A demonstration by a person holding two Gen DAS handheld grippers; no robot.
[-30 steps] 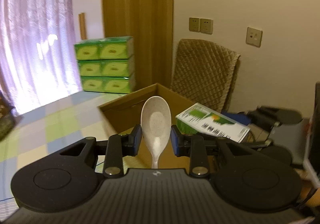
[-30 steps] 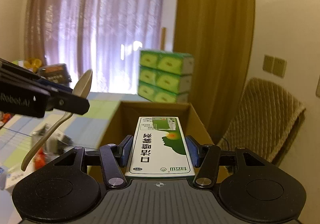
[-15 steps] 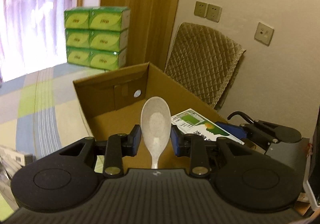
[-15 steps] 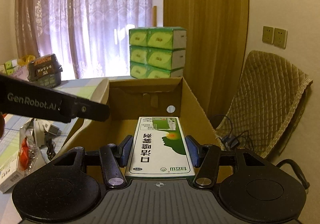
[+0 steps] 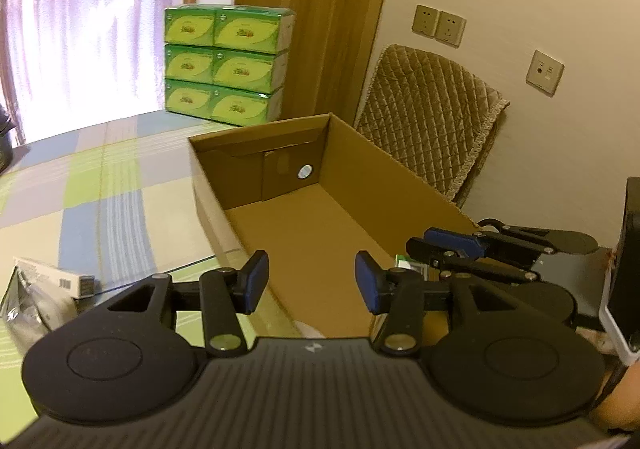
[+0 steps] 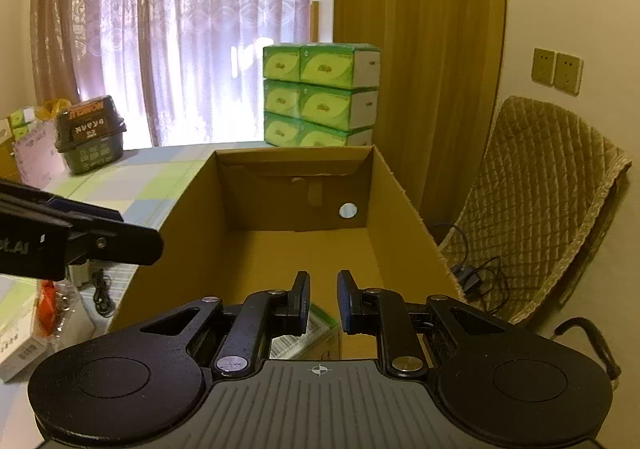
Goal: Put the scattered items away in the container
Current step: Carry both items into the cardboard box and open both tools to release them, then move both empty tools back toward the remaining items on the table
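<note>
An open cardboard box (image 5: 360, 177) (image 6: 400, 217) stands on the checked tablecloth. My left gripper (image 5: 312, 281) hovers over its near end, open wide with nothing between the fingers. Just under it, a sliver of the white spoon (image 5: 308, 329) shows inside the box. My right gripper (image 6: 323, 301) is also above the near end of the box. Its fingers stand a narrow gap apart and hold nothing. The green-and-white packet (image 6: 304, 337) lies on the box floor below it. Each gripper also shows in the other's view: the right gripper (image 5: 440, 249) and the left gripper (image 6: 100, 233).
Stacked green tissue packs (image 5: 228, 65) (image 6: 320, 97) stand behind the box. A quilted chair (image 5: 428, 117) is to its right. On the table at the left lie a white carton (image 5: 56, 281), a black cable (image 6: 100, 289), an orange packet (image 6: 50, 305) and a dark basket (image 6: 90, 133).
The left gripper opened and the spoon dropped into the box. The right gripper let go of the green-and-white packet, which now lies in the box, and its fingers narrowed.
</note>
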